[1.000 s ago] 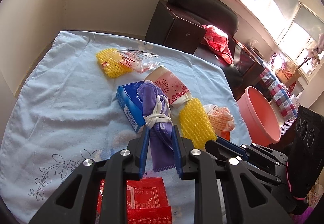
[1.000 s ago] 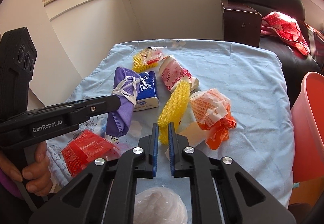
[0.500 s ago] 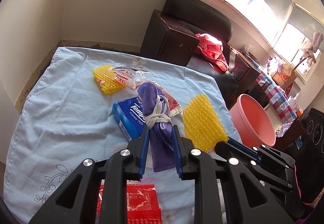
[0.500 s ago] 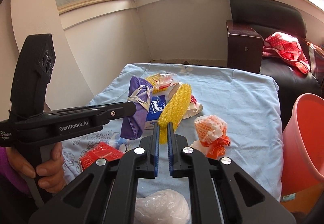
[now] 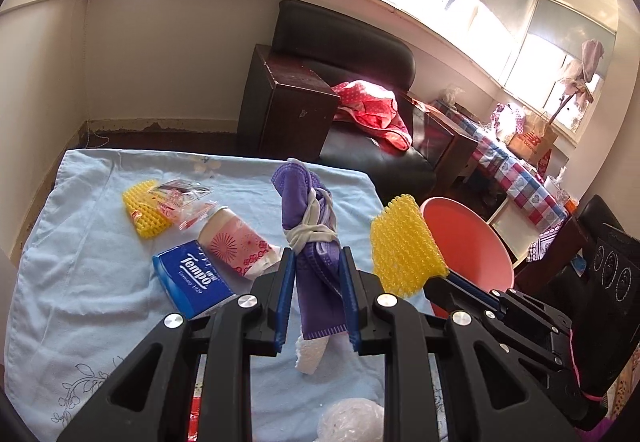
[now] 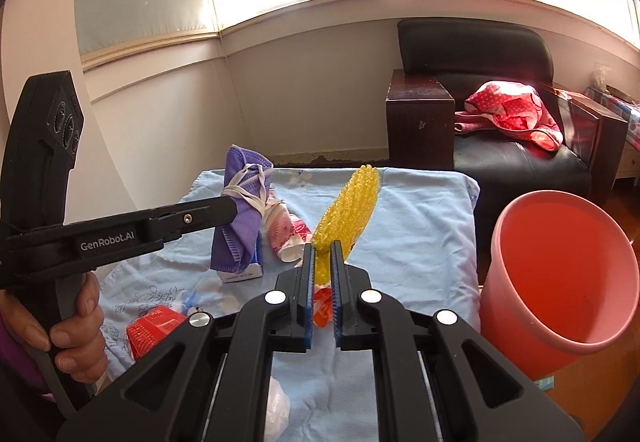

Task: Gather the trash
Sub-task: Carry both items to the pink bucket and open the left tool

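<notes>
The left claw [image 5: 318, 262] was clamped on a purple face mask [image 5: 306, 210] bound in its white straps, held up off the table [image 5: 80, 282], and the right claw [image 6: 321, 254] pinched the lower end of a yellow foam net [image 6: 348, 202], also lifted. A pink bin [image 6: 560, 274] stood just beside the table's right edge, while a blue Tempo tissue pack [image 5: 192, 284], a patterned paper cup [image 5: 236, 242] and another yellow net [image 5: 142, 208] lay on the light blue cloth

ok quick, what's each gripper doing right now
left gripper: closed on the purple mask.
right gripper: closed on the yellow foam net.
</notes>
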`<state>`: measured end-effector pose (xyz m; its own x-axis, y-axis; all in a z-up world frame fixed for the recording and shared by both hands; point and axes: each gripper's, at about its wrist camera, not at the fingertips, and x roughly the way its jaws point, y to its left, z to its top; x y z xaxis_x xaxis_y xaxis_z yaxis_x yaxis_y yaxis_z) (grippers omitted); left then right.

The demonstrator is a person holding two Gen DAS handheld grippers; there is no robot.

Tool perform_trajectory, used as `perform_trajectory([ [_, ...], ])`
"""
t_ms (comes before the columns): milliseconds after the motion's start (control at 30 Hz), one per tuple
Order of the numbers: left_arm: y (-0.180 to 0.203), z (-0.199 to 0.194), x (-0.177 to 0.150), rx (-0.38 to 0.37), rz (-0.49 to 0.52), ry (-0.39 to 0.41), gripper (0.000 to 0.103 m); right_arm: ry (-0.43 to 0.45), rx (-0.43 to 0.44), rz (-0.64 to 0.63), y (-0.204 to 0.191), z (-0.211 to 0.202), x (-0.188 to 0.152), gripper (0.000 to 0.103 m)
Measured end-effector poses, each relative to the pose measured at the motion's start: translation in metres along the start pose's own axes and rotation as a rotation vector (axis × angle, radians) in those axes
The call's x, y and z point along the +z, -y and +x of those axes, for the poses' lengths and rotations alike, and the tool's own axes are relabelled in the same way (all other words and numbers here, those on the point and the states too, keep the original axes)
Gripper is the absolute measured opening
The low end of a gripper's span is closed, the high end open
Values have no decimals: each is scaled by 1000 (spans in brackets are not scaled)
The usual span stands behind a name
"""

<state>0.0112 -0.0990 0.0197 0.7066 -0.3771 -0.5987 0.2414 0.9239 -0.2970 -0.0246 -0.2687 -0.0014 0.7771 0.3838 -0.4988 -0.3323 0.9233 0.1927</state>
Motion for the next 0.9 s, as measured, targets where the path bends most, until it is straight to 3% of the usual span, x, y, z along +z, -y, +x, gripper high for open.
perform_trajectory([
  [567, 109, 43, 12, -131, 153, -28, 22, 94, -193, 169, 91, -48, -11, 8],
  [900, 173, 90, 4, -185, 230, -77, 22, 85, -257, 243, 133, -62, -28, 8],
])
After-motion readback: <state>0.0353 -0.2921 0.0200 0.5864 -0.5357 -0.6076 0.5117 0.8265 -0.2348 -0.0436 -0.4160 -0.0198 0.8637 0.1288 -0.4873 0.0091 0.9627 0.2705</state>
